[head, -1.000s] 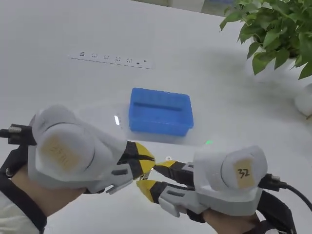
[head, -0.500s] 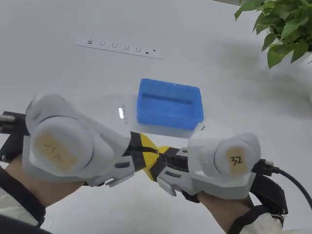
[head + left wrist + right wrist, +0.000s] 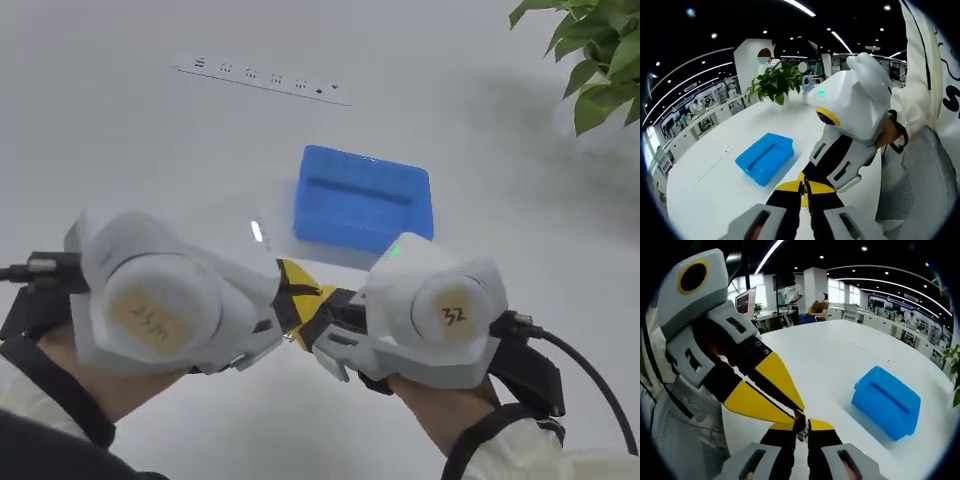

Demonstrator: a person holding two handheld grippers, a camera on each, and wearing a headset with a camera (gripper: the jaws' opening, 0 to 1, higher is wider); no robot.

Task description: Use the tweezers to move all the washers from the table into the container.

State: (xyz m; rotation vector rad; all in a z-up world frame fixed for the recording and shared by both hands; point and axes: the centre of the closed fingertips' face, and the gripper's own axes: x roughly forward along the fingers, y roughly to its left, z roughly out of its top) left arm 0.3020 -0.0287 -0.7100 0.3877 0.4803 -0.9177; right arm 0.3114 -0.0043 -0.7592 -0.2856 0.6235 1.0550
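**Jaw tips meet just short of the tray; no transfer evident yet**

At the left of the head view, the left gripper (image 3: 298, 288) points toward 3 o'clock. Its yellow jaws are pressed together to a single point, as the right gripper view shows plainly. The right gripper (image 3: 320, 310) meets it tip to tip and points back toward 9 o'clock. Its jaws are drawn nearly closed, with a thin dark sliver (image 3: 800, 426) in the slit between them. Whether that sliver is the tweezers or only the other gripper's tip is too small to tell.

The blue container (image 3: 365, 198) rests mouth up on the white table (image 3: 150, 160), near the meeting tips and at about 1 o'clock from them. Its long axis runs roughly from 9 to 3 o'clock in the head view, the right end dipping slightly. A power strip (image 3: 265, 78) lies at 11 o'clock from it, well apart, and a potted plant (image 3: 590, 60) stands at 2 o'clock.

The container's floor reads as plain blue, and any washers, on the table or inside it, are too small to pick out. My judgement is that the task is at or near its start. The two grippers seem occupied with settling the tool between them, and all the picking and dropping looks left to do.
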